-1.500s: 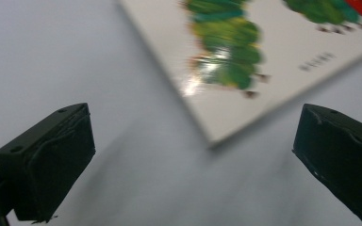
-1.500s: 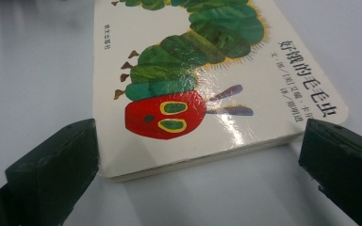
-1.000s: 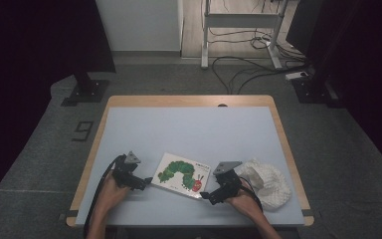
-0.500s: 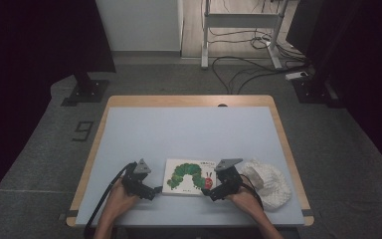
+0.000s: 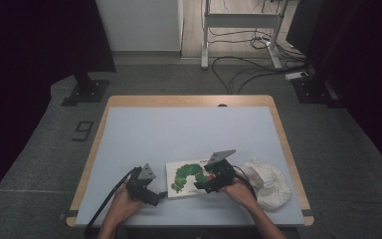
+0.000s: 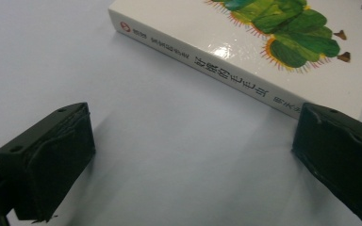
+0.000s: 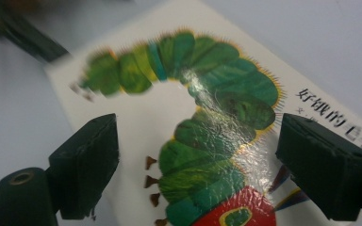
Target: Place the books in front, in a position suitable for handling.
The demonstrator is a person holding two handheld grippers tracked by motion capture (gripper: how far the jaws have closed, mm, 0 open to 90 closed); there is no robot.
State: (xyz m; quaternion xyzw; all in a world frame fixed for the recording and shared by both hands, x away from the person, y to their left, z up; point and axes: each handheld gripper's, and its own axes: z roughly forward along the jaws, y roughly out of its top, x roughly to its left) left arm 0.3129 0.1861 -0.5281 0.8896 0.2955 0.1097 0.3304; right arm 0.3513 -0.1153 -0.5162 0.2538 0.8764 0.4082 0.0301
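One book [image 5: 191,178] lies flat on the table [image 5: 189,129], near its front edge, a green caterpillar on the cover. Two grippers flank it. The right gripper [image 5: 202,185] hovers over the book's right part, jaws spread wide above the cover with nothing pinched; they have just been closing a little. The left gripper [image 5: 158,198] sits just beside the book's left corner, jaws wide and empty, the spine ahead of them. One white knitted hat [image 5: 268,183] rests to the right of the book, beyond the right hand. Compared with a second ago, the book has turned squarer to the table's front edge, and the left gripper has come in closer to it.
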